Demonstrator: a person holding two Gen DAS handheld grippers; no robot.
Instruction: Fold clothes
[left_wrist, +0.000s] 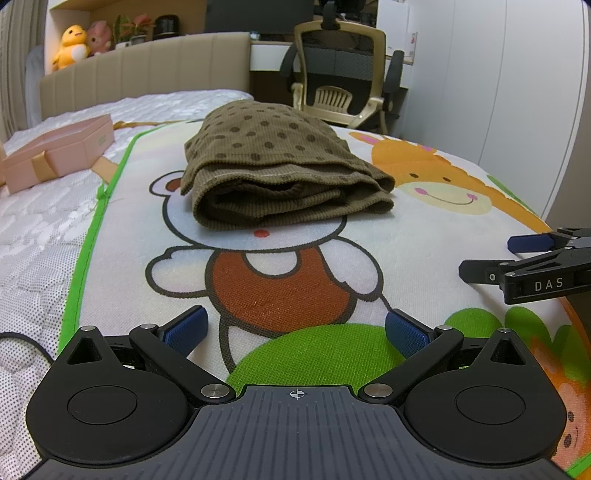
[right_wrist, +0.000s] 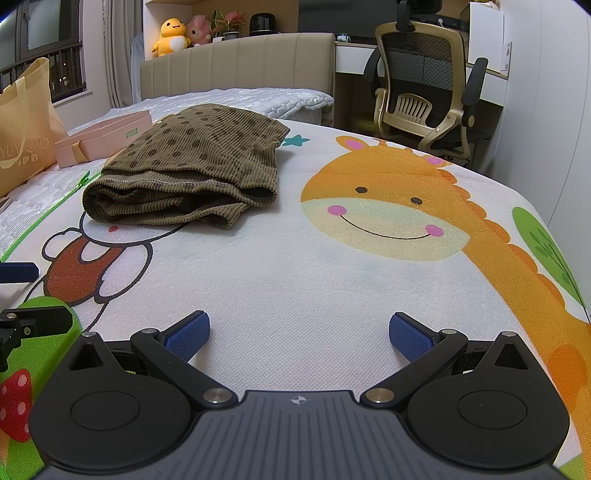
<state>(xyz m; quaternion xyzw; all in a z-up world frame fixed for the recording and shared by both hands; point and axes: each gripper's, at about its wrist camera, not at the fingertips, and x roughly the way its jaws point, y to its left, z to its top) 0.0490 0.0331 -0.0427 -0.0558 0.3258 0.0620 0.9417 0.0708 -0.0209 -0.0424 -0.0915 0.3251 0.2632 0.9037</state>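
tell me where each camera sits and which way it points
Left wrist: sits on the left gripper, low over the cartoon mat, facing the folded brown dotted garment and headboard; own open fingers show, and the right gripper enters at the right edge.
Right wrist: sits on the right gripper, further right, facing the mat's giraffe; own open fingers show, the left gripper at the left edge.
Shared: garment, mat, pink box, office chair, plush toys.
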